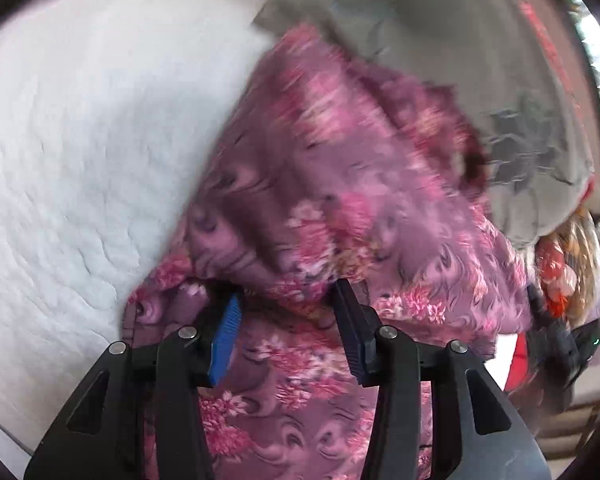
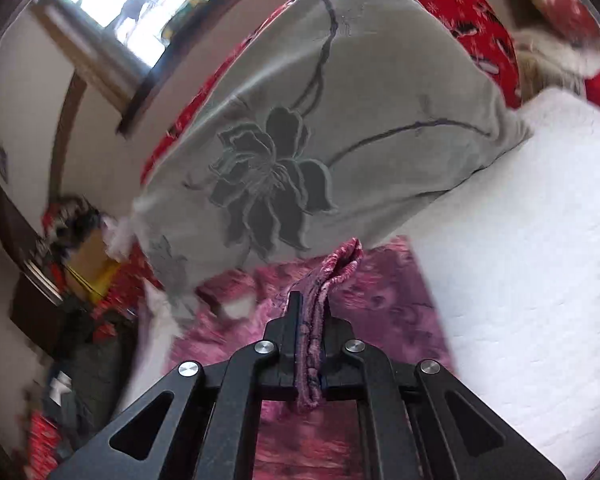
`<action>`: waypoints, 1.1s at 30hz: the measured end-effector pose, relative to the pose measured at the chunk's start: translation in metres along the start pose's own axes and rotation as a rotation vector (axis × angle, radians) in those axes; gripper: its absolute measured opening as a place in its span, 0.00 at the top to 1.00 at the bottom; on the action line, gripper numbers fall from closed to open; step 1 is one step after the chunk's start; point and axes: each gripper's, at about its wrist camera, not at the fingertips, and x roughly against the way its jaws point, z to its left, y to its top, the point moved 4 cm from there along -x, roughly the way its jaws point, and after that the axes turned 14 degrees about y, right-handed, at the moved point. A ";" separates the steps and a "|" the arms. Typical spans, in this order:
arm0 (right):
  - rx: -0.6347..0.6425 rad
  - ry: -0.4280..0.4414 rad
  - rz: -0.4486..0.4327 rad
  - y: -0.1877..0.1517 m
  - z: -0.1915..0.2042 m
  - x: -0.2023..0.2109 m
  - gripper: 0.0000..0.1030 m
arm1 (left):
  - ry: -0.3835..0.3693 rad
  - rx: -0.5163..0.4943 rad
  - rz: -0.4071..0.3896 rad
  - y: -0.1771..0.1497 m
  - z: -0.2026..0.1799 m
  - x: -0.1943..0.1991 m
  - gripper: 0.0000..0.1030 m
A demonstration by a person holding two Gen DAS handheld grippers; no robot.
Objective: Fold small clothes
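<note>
Pink floral garment [image 2: 384,304] lay on white bed [image 2: 520,280], beneath both grippers. My right gripper [image 2: 310,320] was clamped on bunched hem; left gripper [image 1: 286,300] stood half open astride fabric, pinching nothing. Judged mid-fold. Next: carry hem across, left pinning.

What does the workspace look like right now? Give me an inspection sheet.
Surface: white quilted bedcover.
Job's things: pink floral garment spread on the cover, partly lifted.
Clutter: grey flower-print pillow beside the garment; red patterned fabric behind it.
Grippers: left hand-held gripper part open over the garment, grip unclear; right hand-held gripper shut on a bunched garment edge.
Cables: nothing seen.
Surroundings: window, blurred items on the floor.
</note>
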 end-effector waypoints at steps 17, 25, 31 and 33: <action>0.028 -0.106 0.453 -0.064 -0.032 -0.001 0.84 | 0.063 -0.222 0.006 -0.059 -0.028 0.015 0.50; 0.099 -0.189 0.630 -0.113 -0.021 0.037 0.76 | 0.048 -0.249 0.129 -0.109 0.004 0.032 0.50; 0.086 -0.189 0.653 -0.151 -0.020 0.086 0.70 | 0.047 -0.265 0.190 -0.147 0.034 0.046 0.50; 0.073 -0.190 0.653 -0.158 -0.020 0.100 0.70 | 0.048 -0.263 0.224 -0.160 0.045 0.046 0.50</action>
